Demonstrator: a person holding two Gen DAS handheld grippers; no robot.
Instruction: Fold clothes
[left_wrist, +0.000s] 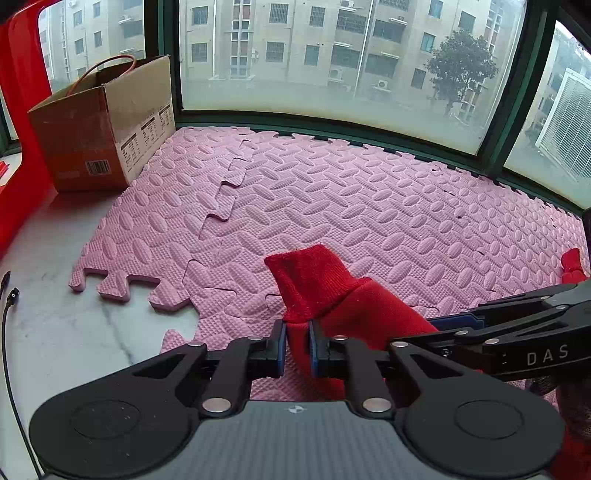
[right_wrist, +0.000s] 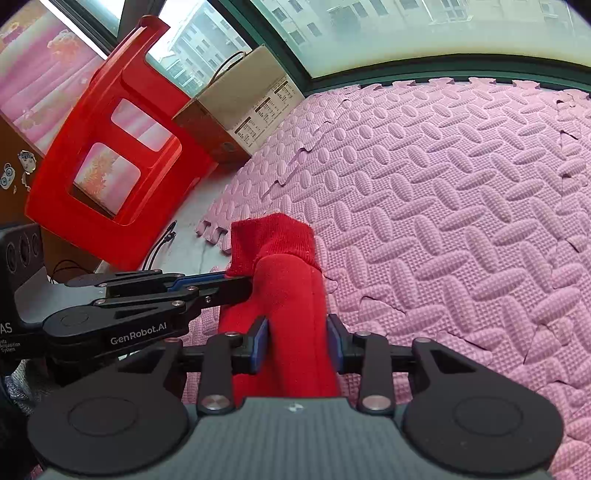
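A red knit garment (left_wrist: 325, 291), with a ribbed cuff (left_wrist: 306, 269) at its end, is held up above the pink foam mat (left_wrist: 332, 192). My left gripper (left_wrist: 297, 349) is shut on a thin fold of it just below the cuff. My right gripper (right_wrist: 297, 343) is shut on a thicker bunch of the same garment (right_wrist: 291, 295). The two grippers sit close together, the right one (left_wrist: 458, 325) reaching in from the right in the left wrist view. The left one (right_wrist: 236, 282) reaches in from the left in the right wrist view. More red cloth (left_wrist: 572, 262) shows at the right edge.
A cardboard box (left_wrist: 103, 125) stands at the back left, beside a red plastic stool (right_wrist: 110, 155). The mat's jagged edge (left_wrist: 122, 288) meets a white marble floor (left_wrist: 55, 314) where black cables (left_wrist: 7, 295) lie. Green-framed windows (left_wrist: 332, 122) bound the far side.
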